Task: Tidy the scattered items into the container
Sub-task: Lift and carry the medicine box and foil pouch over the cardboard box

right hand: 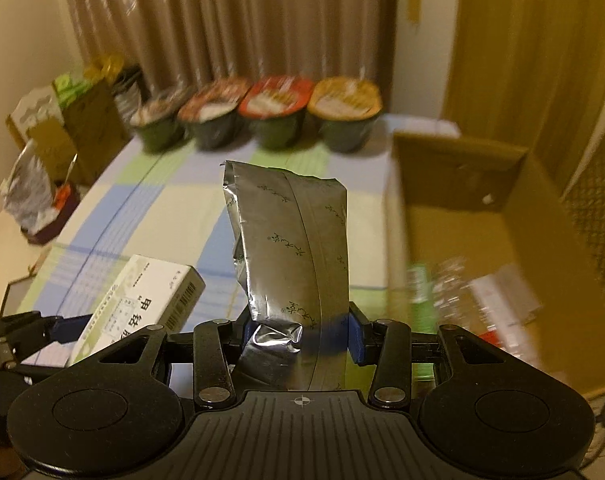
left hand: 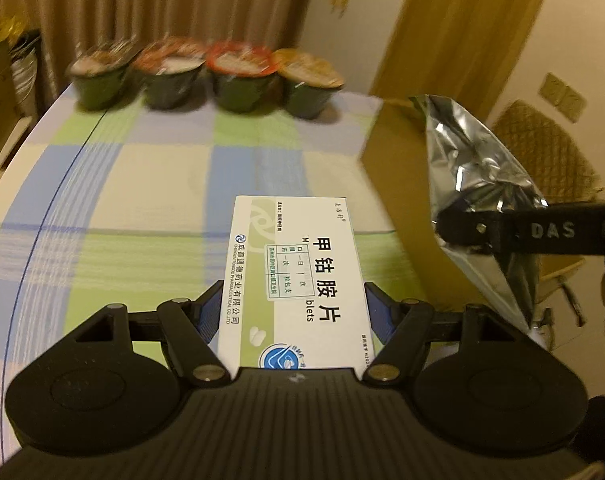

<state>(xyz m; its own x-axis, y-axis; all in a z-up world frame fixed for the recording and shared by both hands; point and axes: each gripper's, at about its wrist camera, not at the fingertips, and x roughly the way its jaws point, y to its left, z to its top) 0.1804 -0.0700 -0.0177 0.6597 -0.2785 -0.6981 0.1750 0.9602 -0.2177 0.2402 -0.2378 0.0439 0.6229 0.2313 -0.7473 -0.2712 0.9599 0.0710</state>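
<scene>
- Both grippers carry a load above the checked tablecloth (left hand: pixel 150 168): left gripper (left hand: pixel 294 312) clamped on one medicine box (left hand: pixel 298 272), right gripper (right hand: pixel 298 328) pinching one silver pouch (right hand: pixel 290 240).
- One cardboard box (right hand: pixel 462 168) stands open at the right (some items already inside), likely next stop.
- Four sealed bowls (right hand: pixel 262 120) line the far edge.
</scene>
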